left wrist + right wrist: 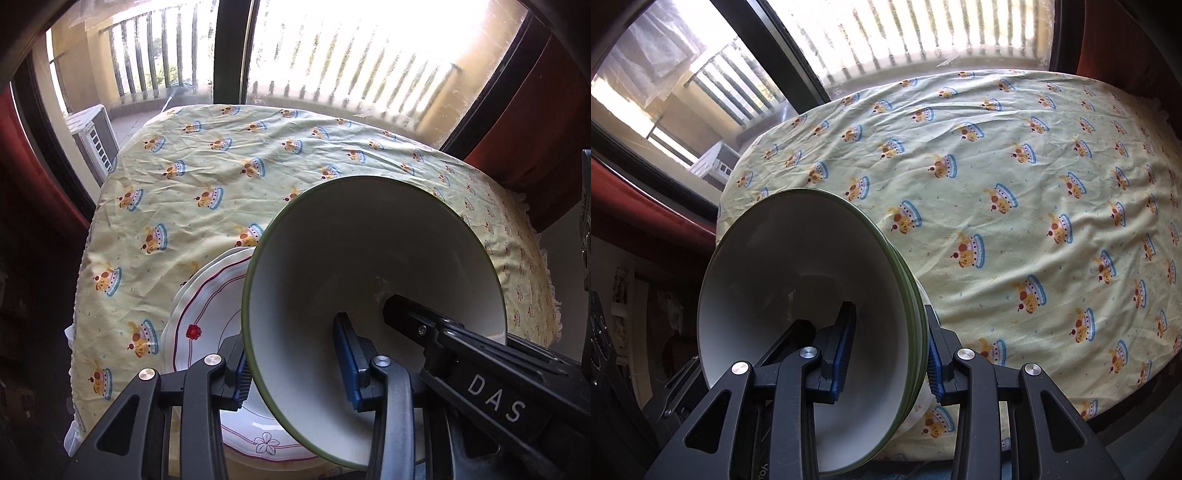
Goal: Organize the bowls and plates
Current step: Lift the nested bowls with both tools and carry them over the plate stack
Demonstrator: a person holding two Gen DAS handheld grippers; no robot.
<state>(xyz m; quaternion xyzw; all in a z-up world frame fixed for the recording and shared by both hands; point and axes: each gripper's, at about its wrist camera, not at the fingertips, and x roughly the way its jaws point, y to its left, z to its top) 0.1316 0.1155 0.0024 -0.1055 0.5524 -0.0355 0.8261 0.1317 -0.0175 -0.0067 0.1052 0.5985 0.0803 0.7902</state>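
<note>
Your left gripper (295, 363) is clamped on the wall of a green-rimmed white bowl (369, 258), one blue pad inside and one outside, and only its camera shows the flowered plates (207, 314) stacked under the bowl near the near edge of the table, with your right gripper's finger reaching into the same bowl. Your right gripper (886, 360) pinches the rims of what looks like a nested bowl stack (798, 266) at the table's near left edge. Farther off, the cartoon-print yellow tablecloth (1015, 166) runs to the balcony window (923, 33).
</note>
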